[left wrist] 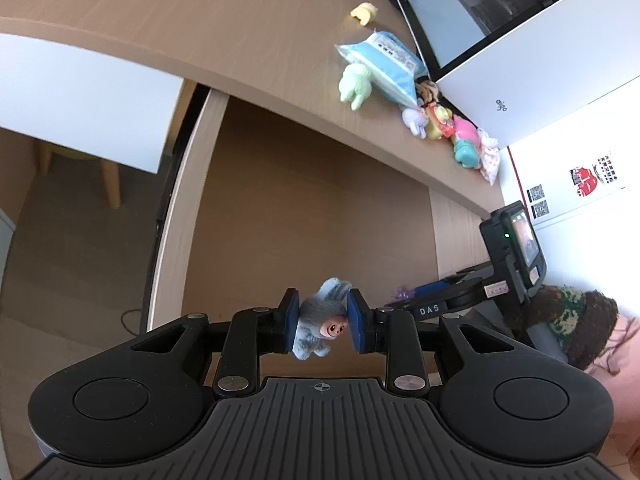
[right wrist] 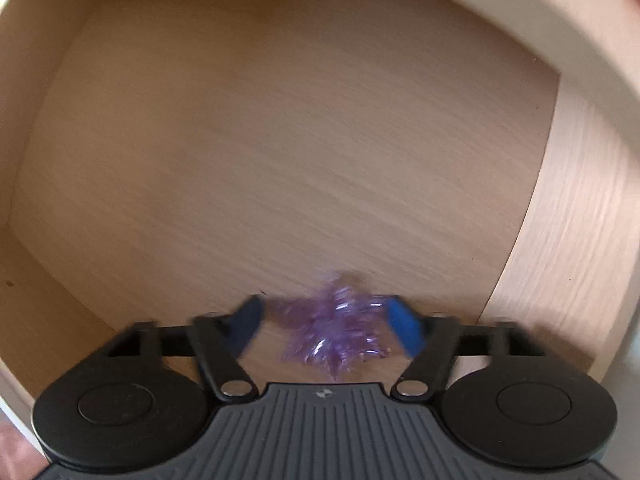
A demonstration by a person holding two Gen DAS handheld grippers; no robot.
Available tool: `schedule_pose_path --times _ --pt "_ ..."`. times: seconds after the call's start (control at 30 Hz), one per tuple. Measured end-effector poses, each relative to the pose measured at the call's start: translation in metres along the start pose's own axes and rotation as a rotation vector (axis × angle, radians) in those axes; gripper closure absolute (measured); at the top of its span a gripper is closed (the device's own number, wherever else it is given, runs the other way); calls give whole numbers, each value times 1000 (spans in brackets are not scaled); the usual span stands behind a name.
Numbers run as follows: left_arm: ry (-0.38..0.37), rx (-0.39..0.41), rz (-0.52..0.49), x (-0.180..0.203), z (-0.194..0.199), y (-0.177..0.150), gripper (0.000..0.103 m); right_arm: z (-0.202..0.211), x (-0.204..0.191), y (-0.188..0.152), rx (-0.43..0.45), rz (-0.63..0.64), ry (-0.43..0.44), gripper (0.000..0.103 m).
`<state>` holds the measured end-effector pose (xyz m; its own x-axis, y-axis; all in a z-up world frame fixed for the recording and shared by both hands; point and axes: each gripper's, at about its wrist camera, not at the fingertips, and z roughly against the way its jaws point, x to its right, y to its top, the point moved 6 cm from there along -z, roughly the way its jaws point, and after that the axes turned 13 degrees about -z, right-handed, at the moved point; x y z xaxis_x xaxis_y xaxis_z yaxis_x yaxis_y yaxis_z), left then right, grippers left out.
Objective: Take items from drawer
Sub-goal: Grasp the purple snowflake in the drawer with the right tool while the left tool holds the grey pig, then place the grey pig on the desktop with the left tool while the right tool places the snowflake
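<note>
My right tongs (right wrist: 326,326) point almost straight down into the drawer (right wrist: 280,140), jaws spread and gripping nothing. The purple tinsel tuft (right wrist: 334,330) sits on the drawer floor directly between the two pads, nearer the blue right-hand pad (right wrist: 406,332) than the dark left one, and I can't tell through the blur whether that pad already brushes its strands. The tuft is roughly round and spiky, with no clear long axis, so I judge that the approach angle matters little; what counts is that it lies a touch right of centre, so I'd nudge right before squeezing. The rest of the drawer floor looks bare.

My left tongs (left wrist: 323,322) are clenched on a small grey plush monkey (left wrist: 320,326), held above the near end of the drawer, its face turned toward the camera. Farther off, on the surface (left wrist: 240,40) above the drawer, a row of small plush toys (left wrist: 440,120) and a blue tissue pack (left wrist: 384,64) lie near the monitor (left wrist: 460,8).
</note>
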<state>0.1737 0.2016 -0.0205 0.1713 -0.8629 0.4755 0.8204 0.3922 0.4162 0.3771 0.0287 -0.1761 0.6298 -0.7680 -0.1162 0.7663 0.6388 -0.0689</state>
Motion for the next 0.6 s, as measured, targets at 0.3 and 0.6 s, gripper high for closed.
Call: schedule_pose_path --times 0.3,0.6 --pt "5 -50 -83 12 -9 -2 74 41 -39 -37 143 -159 190 41" --pt "64 49 -212 29 14 61 74 171 -41 -44 531 -225 337 41"
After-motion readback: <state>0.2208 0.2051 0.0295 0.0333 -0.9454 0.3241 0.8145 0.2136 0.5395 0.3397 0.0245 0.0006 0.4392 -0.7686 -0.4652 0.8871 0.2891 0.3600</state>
